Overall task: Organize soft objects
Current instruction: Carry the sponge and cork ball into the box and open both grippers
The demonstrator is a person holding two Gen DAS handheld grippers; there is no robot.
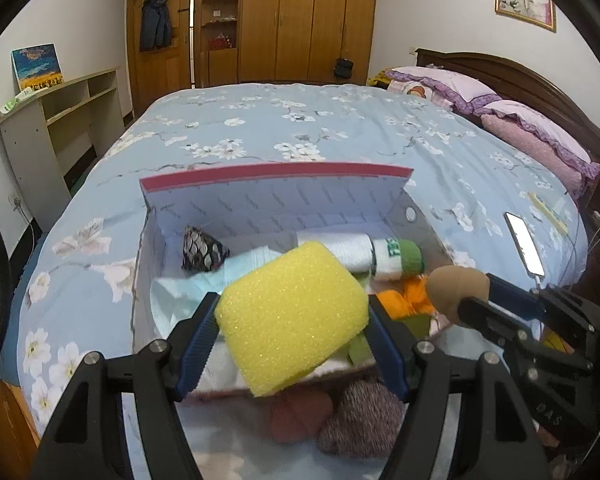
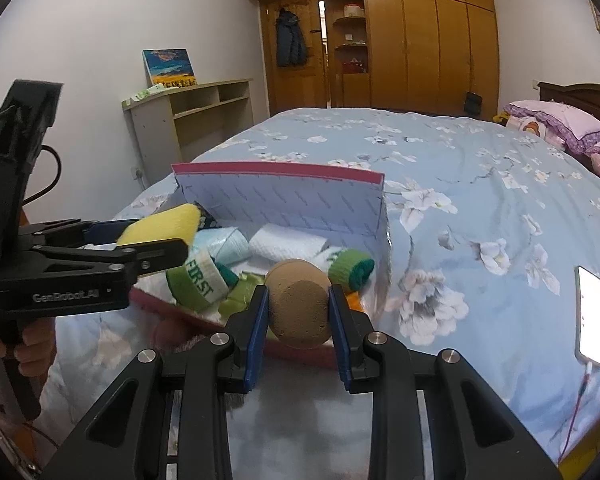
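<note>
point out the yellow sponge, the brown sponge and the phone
yellow sponge [image 1: 292, 316], left wrist view, middle of its top face
brown sponge [image 2: 298, 306], right wrist view, its flat front face
phone [image 2: 591, 314], right wrist view, its lit screen

a yellow sponge [image 1: 292, 316], a brown sponge ball [image 2: 299, 305] and green-and-white socks [image 2: 196, 284] fill a red-rimmed white box [image 1: 268, 204] on a pale blue bedspread [image 1: 320, 120] patterned with white blossoms; black tongs carry blue pads [image 2: 256, 332].

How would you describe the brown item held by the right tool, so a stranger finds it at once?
On the floral bed stands an open box of soft things. Just before it, the right tool grips a makeup sponge: rounded, tan-brown, unlike the yellow sponge beside it.
</note>
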